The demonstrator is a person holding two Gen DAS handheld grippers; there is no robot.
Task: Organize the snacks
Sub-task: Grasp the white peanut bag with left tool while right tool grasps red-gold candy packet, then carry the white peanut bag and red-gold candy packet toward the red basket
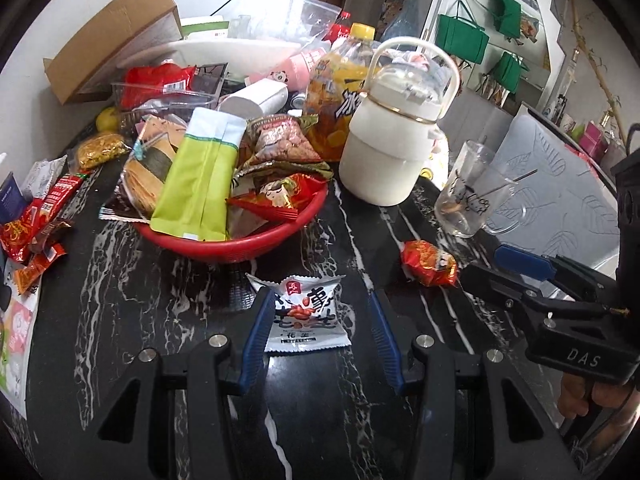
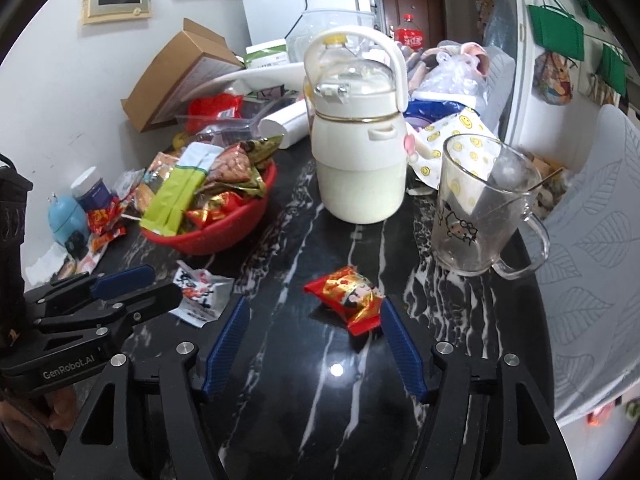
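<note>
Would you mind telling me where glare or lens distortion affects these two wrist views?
Right wrist view: a round lamp glare sits on the glossy black marble table between the right gripper fingers; the glass mug bulges. Left wrist view: no such hotspot, only soft sheen near the peanut packet; fisheye bends the cardboard box and darkens the corners.

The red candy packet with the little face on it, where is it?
The red candy packet lies on the black marble table, in front of the glass mug, just ahead of the open right gripper.
</note>
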